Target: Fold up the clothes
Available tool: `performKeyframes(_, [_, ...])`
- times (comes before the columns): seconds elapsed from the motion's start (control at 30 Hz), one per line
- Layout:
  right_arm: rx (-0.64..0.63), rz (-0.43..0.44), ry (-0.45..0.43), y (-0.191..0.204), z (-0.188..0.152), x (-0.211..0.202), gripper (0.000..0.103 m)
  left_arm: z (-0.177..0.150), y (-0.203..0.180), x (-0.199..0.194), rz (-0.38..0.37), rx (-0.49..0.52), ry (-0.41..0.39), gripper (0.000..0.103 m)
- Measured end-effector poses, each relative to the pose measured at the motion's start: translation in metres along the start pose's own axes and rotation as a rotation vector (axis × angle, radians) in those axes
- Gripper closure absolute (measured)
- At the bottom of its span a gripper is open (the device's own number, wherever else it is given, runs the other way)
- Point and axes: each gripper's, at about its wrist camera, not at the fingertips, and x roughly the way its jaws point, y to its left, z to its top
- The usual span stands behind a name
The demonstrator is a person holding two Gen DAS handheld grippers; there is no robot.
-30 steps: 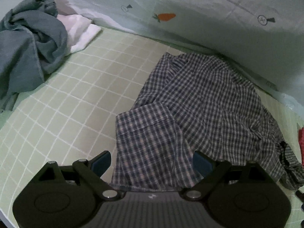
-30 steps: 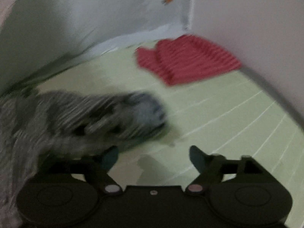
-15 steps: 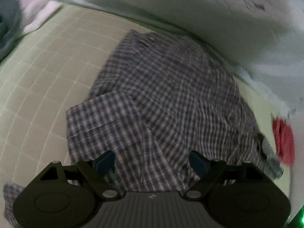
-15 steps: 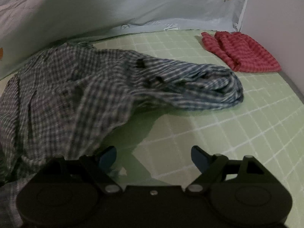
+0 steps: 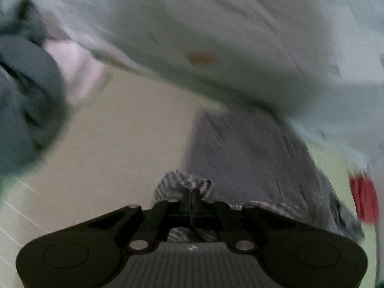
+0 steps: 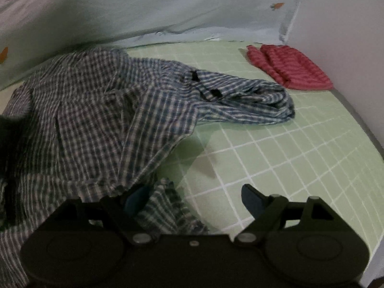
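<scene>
Left wrist view (blurred). The left gripper (image 5: pixel 192 195) has its black jaws pressed together on a bunched fold of the blue-and-white checked cotton shirt (image 5: pixel 252 153). A tuft of the check cloth sticks up just above the closed tips, and more of it shows beneath them. The rest of the shirt stretches away beyond the gripper on the pale green mattress cover with a white grid (image 5: pixel 124 144). Left of the shirt, at the frame edge, lies a crumpled grey-blue garment (image 5: pixel 26 100), with a pale pink cloth (image 5: pixel 74 72) touching its far side. Beyond the shirt rises a light blue sheet with a small orange print (image 5: pixel 216 24). Right of the shirt, a red smear marks the red striped folded cloth (image 5: pixel 363 201).

Right wrist view (sharp). The right gripper (image 6: pixel 194 198) has its jaws spread wide; its left fingertip (image 6: pixel 136 198) is touching the shirt's near hem, while the other stands over bare mattress cover (image 6: pixel 276 153). The shirt (image 6: pixel 100 110) lies rumpled and spread out, one sleeve trailing to the right and ending in a loose bundle. Beyond that sleeve end, near a plain white wall (image 6: pixel 348 24), rests the red striped cloth (image 6: pixel 288 66). The light blue sheet (image 6: pixel 168 4) stands behind the shirt.
</scene>
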Motion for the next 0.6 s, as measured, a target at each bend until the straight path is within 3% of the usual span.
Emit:
performKeyframes(0.3, [0.016, -0.071, -0.012, 0.016, -0.011, -0.028, 0.017, 0.042, 0.093, -0.011, 0.194, -0.11, -0.104, 0.102])
performKeyframes(0.4, [0.002, -0.084, -0.013, 0.024, -0.011, -0.034, 0.017, 0.056, 0.124, -0.015, 0.259, -0.146, -0.139, 0.097])
performKeyframes(0.47, [-0.018, -0.083, -0.02, 0.031, -0.01, -0.039, 0.017, 0.057, 0.138, -0.016, 0.283, -0.157, -0.147, 0.075])
performKeyframes(0.5, [-0.029, -0.08, -0.023, 0.035, -0.008, -0.041, 0.016, 0.049, 0.137, -0.016, 0.268, -0.154, -0.137, 0.069])
performKeyframes(0.57, [-0.051, -0.067, -0.03, 0.044, -0.006, -0.044, 0.015, 0.03, 0.134, -0.017, 0.232, -0.155, -0.118, 0.044])
performKeyframes(0.6, [-0.062, -0.06, -0.034, 0.049, -0.005, -0.045, 0.015, 0.021, 0.132, -0.017, 0.214, -0.155, -0.108, 0.039])
